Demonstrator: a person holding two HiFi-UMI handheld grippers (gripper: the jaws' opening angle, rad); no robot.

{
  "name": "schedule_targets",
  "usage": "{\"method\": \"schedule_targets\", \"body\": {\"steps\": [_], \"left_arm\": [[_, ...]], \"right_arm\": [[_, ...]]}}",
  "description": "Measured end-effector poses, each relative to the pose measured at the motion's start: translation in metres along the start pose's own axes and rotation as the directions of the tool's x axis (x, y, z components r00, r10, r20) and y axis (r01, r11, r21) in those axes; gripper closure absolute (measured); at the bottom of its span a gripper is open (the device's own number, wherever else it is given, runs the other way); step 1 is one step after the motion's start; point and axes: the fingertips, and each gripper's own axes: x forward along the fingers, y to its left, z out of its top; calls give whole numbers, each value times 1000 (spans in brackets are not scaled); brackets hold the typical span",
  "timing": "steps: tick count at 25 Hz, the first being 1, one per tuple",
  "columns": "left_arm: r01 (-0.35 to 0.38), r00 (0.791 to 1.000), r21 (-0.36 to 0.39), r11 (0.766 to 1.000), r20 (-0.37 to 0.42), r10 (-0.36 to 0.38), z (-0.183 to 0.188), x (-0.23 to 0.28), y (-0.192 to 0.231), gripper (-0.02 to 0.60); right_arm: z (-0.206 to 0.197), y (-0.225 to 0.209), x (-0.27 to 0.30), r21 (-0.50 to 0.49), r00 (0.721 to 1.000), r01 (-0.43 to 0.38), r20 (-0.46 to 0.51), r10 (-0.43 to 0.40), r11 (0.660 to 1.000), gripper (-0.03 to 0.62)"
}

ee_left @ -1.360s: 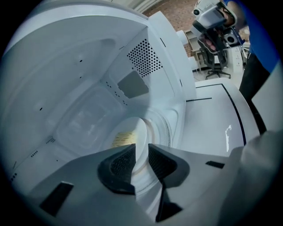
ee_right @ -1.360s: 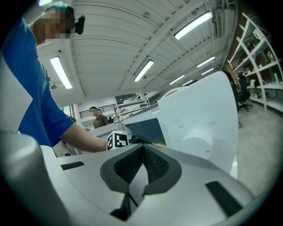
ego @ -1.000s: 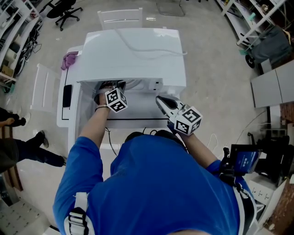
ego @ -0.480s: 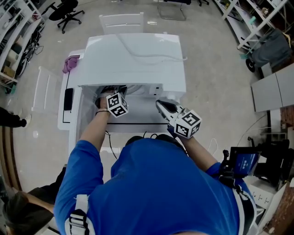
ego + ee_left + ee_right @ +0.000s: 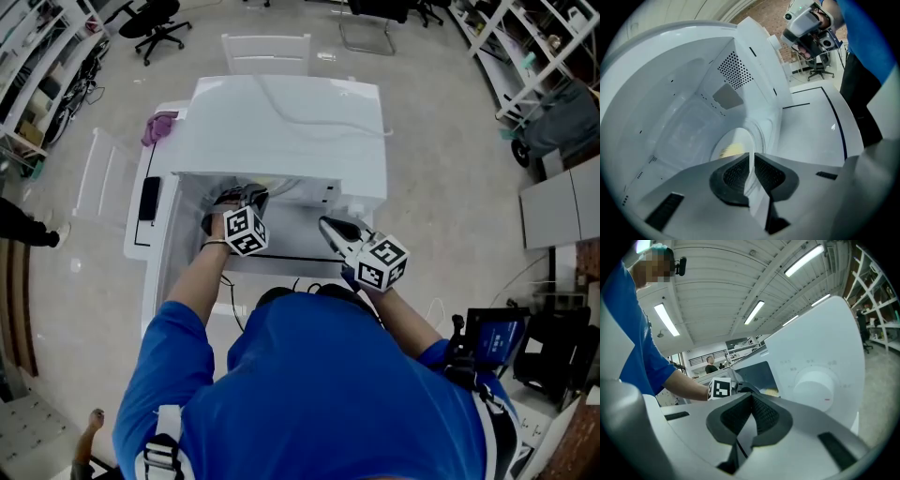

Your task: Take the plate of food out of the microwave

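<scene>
Plate (image 5: 740,138) rim pinched by left gripper (image 5: 752,156) (head view hides it).

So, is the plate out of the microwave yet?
Not yet: plate sits inside the microwave, left gripper shut on its rim.

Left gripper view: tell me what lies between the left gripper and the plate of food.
Nothing lies between: that view shows the left gripper shut on the rim of the plate of food.

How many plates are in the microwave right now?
1. The plate, carrying yellow food, is inside the microwave cavity, its rim clamped in the left gripper. The gripper's body could hide something lower down.
</scene>
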Motion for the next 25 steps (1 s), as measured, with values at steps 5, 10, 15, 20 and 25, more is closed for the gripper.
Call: {"method": "schedule_targets", "body": {"steps": [5, 10, 15, 20, 25], "left_arm": [[1, 1000, -15, 1000, -4, -1, -2, -11, -14, 537], [-4, 1000, -32, 999, -1, 4, -1, -19, -21, 537], [-1, 1000, -32, 999, -7, 1, -2, -23, -27, 537], [1, 1000, -43, 999, -9, -2, -2, -25, -30, 537], [-9, 1000, -69, 998, 1, 10, -3, -28, -30, 537]], "right_arm": [[-9, 6, 2, 13, 1000, -22, -18, 23, 1000, 602], [-17, 10, 4, 25, 999, -40, -32, 41, 999, 601], [-21, 13, 7, 43, 998, -52, -34, 53, 998, 602], [-23, 14, 8, 59, 998, -56, -35, 58, 997, 602], [-24, 14, 9, 67, 997, -59, -36, 61, 996, 602]]}}
